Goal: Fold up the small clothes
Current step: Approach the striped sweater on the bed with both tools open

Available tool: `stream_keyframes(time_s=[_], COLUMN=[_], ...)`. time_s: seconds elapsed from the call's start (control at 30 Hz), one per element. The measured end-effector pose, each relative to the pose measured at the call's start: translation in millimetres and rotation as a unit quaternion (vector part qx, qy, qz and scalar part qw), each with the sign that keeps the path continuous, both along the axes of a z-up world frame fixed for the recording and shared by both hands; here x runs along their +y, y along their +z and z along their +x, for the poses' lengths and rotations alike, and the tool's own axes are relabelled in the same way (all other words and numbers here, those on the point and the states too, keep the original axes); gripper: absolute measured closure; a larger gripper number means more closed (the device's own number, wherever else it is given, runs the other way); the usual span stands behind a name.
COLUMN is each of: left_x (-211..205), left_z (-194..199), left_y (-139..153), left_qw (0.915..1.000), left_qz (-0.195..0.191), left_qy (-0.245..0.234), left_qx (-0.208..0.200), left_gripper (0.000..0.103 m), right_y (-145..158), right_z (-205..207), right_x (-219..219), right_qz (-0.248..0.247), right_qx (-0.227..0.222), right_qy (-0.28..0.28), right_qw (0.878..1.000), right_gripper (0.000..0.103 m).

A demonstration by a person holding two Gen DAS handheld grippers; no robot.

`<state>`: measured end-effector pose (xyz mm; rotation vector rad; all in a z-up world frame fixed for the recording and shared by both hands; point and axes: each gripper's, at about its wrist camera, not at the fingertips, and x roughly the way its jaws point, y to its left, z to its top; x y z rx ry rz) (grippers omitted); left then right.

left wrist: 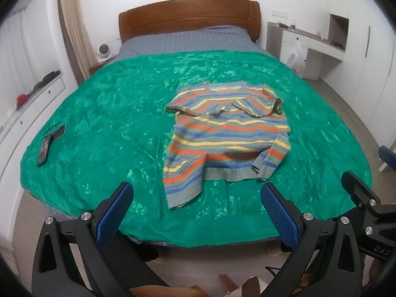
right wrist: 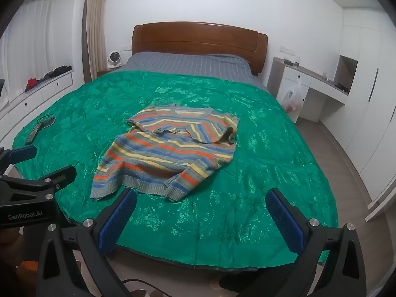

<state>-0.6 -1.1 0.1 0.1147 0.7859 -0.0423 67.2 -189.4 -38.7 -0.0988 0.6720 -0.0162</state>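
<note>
Striped sweater (left wrist: 222, 133) lies on the green blanket (left wrist: 104, 123), about mid-width of the bed and nearer the foot edge than the headboard (left wrist: 189, 16). Neckline points to the headboard, ribbed hem to the foot edge. Both sleeves are already laid across the chest, cuffs meeting near the middle. The body is skewed: the hem corner on the left side trails out toward the foot edge as a loose flap, and the right side shows a folded sleeve edge bunched beside the hem. Not flat, not square.

Left tool (left wrist: 196, 211) hangs over the foot edge of the bed, fingers wide apart, nothing between them, clear of the fabric. Right tool (right wrist: 201, 219) likewise: spread, empty, short of the hem, just off the foot edge. Each shows at the margin of the other's view, so they sit close side by side.

Judgement: the step in hand is the approach for the next fold, likely hem up toward the neckline. To do it well, first square the garment; draw the trailing left hem corner back in line with the rest of the hem. Pinch both hem corners at matching points, taking knit only and not the blanket, which is crinkled and may lift along. Raise evenly, carry over the crossed sleeves without dragging them loose.

Outward: a phone-like object with a cord (left wrist: 50, 141) near the left edge of the bed, well apart from the sweater.
</note>
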Motion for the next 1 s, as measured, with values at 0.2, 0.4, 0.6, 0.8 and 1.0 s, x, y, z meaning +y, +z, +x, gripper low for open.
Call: stream_keyframes(time_s=[0.2, 0.4, 0.6, 0.8, 1.0], left_x=[5.0, 3.2, 1.6, -0.1, -1.1], left_z=[2.6, 3.9, 7.3, 7.8, 8.6], left_y=[-5.2, -8.6, -8.9, -11.7, -14.7], left_qw=[0.9998, 0.9998, 0.9995, 0.9993, 0.999], left_qz=[-0.013, 0.009, 0.02, 0.024, 0.026], left_qy=[0.006, 0.006, 0.006, 0.007, 0.002], left_qx=[0.01, 0.015, 0.022, 0.028, 0.035], left_gripper=[0.0, 0.0, 0.0, 0.0, 0.0], right_y=[0.4, -6.8, -4.5, -4.5, -4.4], right_z=[0.9, 1.0, 7.0, 8.5, 10.8], right_x=[0.5, 4.1, 9.1, 10.8, 13.9], right_qz=[0.001, 0.0, -0.003, -0.005, -0.009], right_qx=[0.003, 0.008, 0.012, 0.013, 0.015], right_qy=[0.004, 0.006, 0.008, 0.01, 0.01], right_qw=[1.0, 1.0, 1.0, 1.0, 1.0], right_gripper=[0.0, 0.0, 0.0, 0.0, 0.0])
